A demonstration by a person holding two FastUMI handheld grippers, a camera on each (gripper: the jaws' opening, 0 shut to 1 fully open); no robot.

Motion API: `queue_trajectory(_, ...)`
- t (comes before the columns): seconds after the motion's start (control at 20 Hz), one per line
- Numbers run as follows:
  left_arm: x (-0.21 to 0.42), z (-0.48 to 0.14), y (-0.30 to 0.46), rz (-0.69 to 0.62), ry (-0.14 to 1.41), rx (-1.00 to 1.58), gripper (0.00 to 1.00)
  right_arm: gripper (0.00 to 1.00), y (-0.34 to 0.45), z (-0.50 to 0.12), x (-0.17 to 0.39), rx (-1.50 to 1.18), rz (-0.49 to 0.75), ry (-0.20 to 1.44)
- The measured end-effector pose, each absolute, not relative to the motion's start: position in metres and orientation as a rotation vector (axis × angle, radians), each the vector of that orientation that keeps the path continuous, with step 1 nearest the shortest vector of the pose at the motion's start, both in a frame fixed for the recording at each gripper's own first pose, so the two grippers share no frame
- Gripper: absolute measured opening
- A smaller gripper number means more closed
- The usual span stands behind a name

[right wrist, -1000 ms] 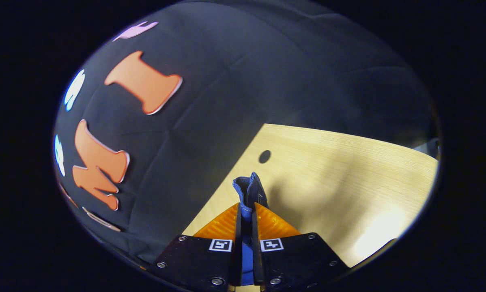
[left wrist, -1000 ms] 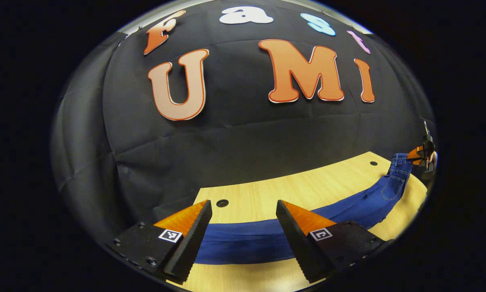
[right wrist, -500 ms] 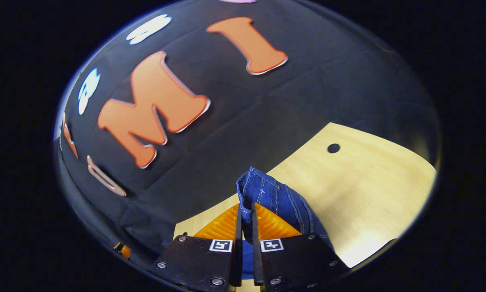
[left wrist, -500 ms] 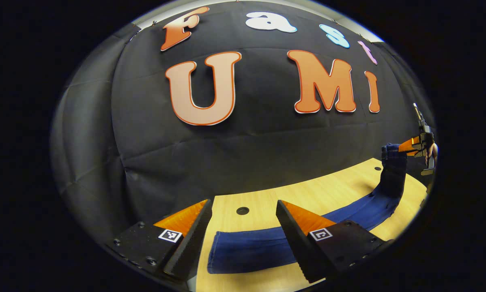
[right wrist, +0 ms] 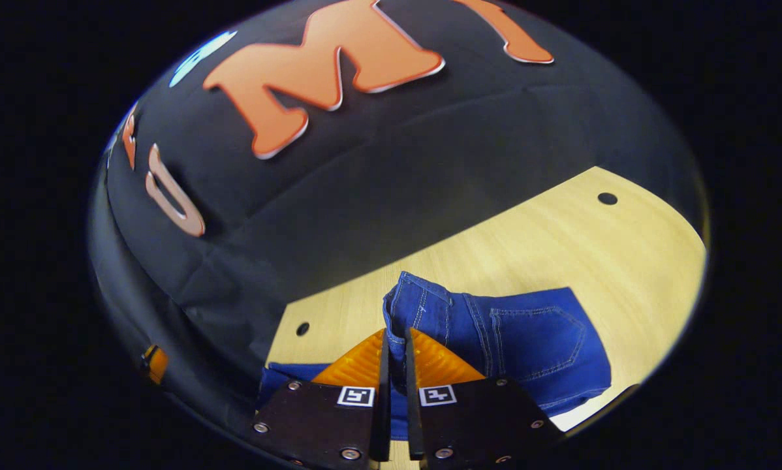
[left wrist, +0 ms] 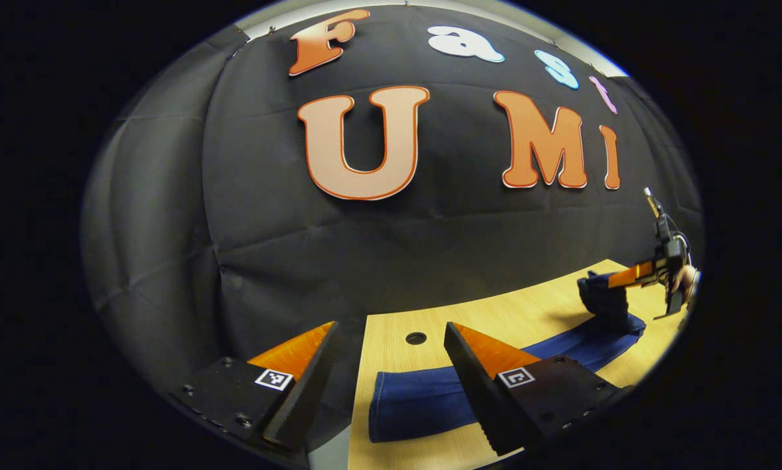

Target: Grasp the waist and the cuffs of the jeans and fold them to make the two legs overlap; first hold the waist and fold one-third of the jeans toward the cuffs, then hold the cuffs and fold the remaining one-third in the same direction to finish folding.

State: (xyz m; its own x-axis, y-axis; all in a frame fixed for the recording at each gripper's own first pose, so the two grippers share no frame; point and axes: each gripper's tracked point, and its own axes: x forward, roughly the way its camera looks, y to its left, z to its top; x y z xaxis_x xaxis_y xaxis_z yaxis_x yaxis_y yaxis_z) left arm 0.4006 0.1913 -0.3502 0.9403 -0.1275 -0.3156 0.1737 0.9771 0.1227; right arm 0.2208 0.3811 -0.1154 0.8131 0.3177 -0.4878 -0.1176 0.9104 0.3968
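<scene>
Right gripper [right wrist: 395,346] pinches waist [right wrist: 409,307] of jeans [right wrist: 528,343], both fingers pressed on denim, waist lifted off table [right wrist: 561,235]. Back pocket faces up beside fingers. Left gripper [left wrist: 391,365] hangs over cuffs [left wrist: 391,405], fingers wide apart, nothing between them. Legs lie flat in strip along table, waist end raised at far right. Hole [left wrist: 416,338] in tabletop just beyond cuffs.

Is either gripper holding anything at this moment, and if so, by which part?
The right gripper is shut on the jeans at the waist end, lifting it off the table. The left gripper is open above the cuff end, holding nothing.
</scene>
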Motion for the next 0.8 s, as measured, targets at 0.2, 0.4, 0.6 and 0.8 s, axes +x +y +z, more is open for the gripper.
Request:
queue_trajectory(0.2,0.395,-0.360,0.209,-0.114,0.334,0.136,0.98,0.11,0.398,-0.157,0.215,0.262,0.255,0.646)
queue_trajectory(0.4,0.386,-0.369,0.217,-0.094,0.352,0.101,0.98,0.11,0.408,-0.189,0.206,0.214,0.277,0.697)
queue_trajectory(0.6,0.384,-0.374,0.215,-0.080,0.362,0.086,0.98,0.11,0.416,-0.219,0.197,0.133,0.292,0.753)
queue_trajectory(0.8,0.378,-0.373,0.213,-0.061,0.360,0.074,0.98,0.13,0.420,-0.211,0.195,0.065,0.361,0.689)
